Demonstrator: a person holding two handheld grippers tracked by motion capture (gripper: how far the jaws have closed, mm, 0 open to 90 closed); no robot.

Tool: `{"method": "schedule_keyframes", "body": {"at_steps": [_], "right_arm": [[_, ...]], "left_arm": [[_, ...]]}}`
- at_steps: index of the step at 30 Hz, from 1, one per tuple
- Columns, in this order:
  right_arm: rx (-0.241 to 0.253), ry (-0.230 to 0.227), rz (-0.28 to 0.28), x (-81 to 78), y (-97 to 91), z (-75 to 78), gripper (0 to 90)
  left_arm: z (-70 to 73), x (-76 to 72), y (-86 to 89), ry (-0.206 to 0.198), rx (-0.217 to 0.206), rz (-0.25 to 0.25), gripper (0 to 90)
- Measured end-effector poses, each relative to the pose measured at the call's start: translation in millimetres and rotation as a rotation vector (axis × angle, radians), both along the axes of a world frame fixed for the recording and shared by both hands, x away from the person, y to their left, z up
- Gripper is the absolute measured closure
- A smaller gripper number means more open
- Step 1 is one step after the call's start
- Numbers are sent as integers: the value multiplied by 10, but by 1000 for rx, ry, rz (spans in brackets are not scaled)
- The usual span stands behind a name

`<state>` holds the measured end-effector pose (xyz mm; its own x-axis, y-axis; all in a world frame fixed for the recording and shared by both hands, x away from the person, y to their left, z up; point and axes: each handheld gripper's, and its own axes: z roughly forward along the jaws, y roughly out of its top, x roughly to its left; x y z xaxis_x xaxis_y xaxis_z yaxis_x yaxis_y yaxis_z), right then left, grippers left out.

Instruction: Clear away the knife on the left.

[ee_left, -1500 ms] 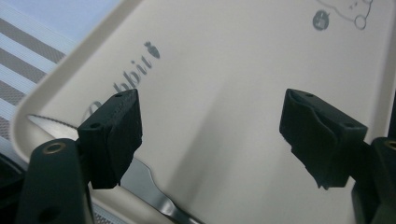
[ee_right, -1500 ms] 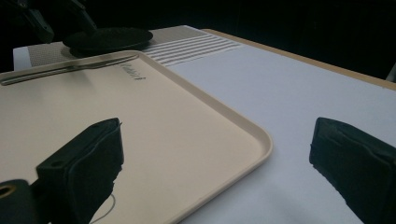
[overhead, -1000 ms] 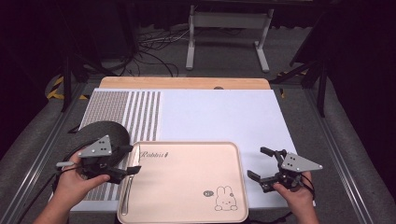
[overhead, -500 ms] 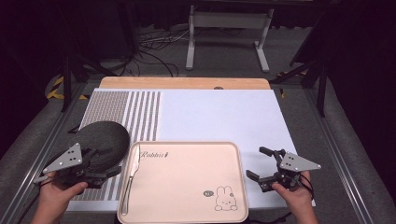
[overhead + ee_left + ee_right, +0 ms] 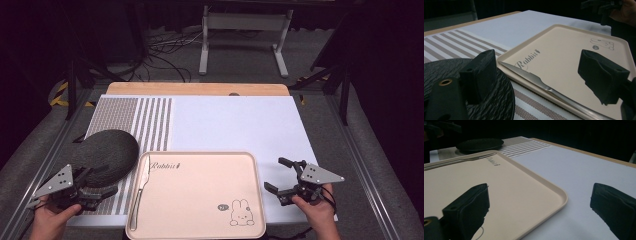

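Note:
A pale pink tray (image 5: 200, 156) with a rabbit drawing lies at the table's near edge. A metal knife (image 5: 140, 189) rests along the tray's left side. A black textured plate (image 5: 107, 150) sits just left of the tray on a striped mat. My left gripper (image 5: 102, 181) is open at the plate's near edge, with one jaw over the plate. In the left gripper view, the knife (image 5: 541, 83) and tray (image 5: 574, 37) lie beyond the open left gripper (image 5: 536, 75). My right gripper (image 5: 276, 174) is open just right of the tray. Its own view shows the tray's corner (image 5: 559, 195) between its jaws.
A white mat (image 5: 235, 125) covers the table's middle and right, and a striped mat (image 5: 145, 125) covers the left. A wooden board edge (image 5: 200, 89) runs along the far side. Metal rails flank the table. A stand (image 5: 245, 30) and cables lie on the floor beyond.
My left gripper has drawn back to the left and toward the person, away from the knife on the tray, uncovering more of the black plate. The right gripper has hardly moved.

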<state>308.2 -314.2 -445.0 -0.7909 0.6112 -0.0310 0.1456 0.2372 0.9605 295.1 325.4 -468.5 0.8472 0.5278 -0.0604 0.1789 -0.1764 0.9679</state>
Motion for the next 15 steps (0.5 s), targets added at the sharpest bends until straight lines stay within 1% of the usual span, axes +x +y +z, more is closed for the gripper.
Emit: {"method": "schedule_keyframes", "body": {"at_steps": [3,4,5,6,7,8,9,10,13,14,15], "right_arm": [[3,4,-4,-2,5,-14,32],[0,4,-6,-3,8,-16,32],[-1,4,-4,-3,11,-19,32],[-3,5,-4,-2,12,-21,32],[-3,6,-5,0,14,-22,32],[-3,5,-5,2,15,-23,32],[-2,5,-5,2,17,-22,32],[-2,4,-4,0,16,-21,32],[10,5,-4,-1,8,-19,32],[11,5,-5,0,6,-19,32],[11,5,-5,0,6,-19,32]], "left_arm": [[-37,-20,9,3,5,12,164],[-63,-30,3,2,-2,6,161],[-75,-38,-8,14,-10,3,156],[-82,-37,-14,9,2,3,155],[-84,-40,-19,14,10,4,155],[-81,-34,-18,6,14,2,155],[-79,-38,-21,15,-1,-1,153],[-73,-39,-19,16,-7,-2,147],[-58,-39,-12,12,-6,-1,135],[-56,-40,-16,17,-17,0,131],[-56,-40,-16,17,-17,0,120]]}}
